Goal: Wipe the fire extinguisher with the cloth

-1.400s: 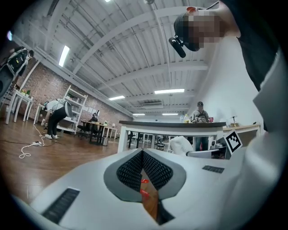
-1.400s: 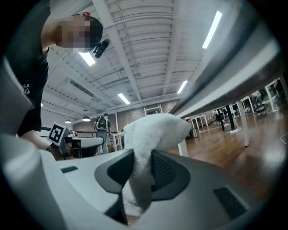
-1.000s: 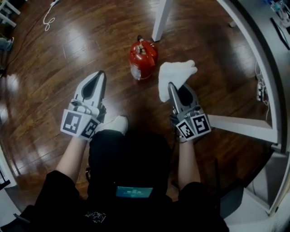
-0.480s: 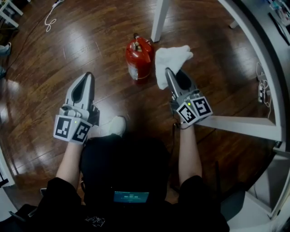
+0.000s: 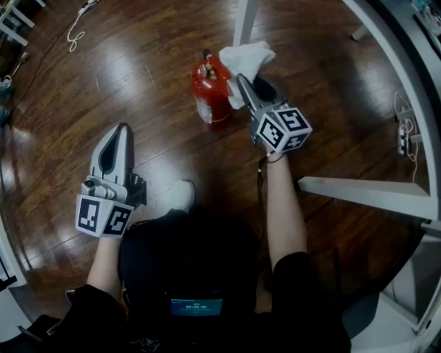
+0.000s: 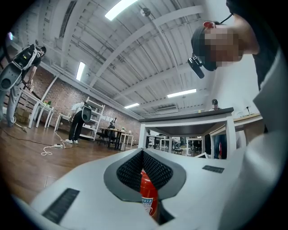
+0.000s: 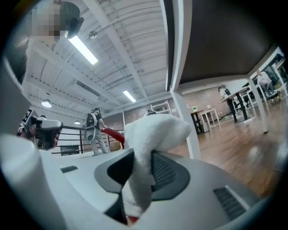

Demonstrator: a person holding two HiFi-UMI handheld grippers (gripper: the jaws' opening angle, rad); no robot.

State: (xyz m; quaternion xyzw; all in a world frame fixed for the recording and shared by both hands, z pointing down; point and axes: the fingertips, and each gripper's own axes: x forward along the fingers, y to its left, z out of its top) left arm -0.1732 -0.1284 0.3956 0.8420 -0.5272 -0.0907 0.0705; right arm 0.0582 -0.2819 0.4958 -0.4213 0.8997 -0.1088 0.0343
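Observation:
A red fire extinguisher stands upright on the wooden floor beside a white table leg. My right gripper is shut on a white cloth, which hangs over the extinguisher's top right side. In the right gripper view the cloth bulges out between the jaws of the right gripper, and a red part shows behind it. My left gripper is shut and holds nothing, low at the left and well short of the extinguisher. Through the left gripper's jaw gap I see the extinguisher.
A white table frame bar runs along the floor at the right. A power strip lies beyond it. A white cable lies on the floor at the far left. The person's white-socked foot rests between the arms.
My right gripper has carried the cloth forward and left, up to the extinguisher's top. The left gripper has drawn back a little toward the person.

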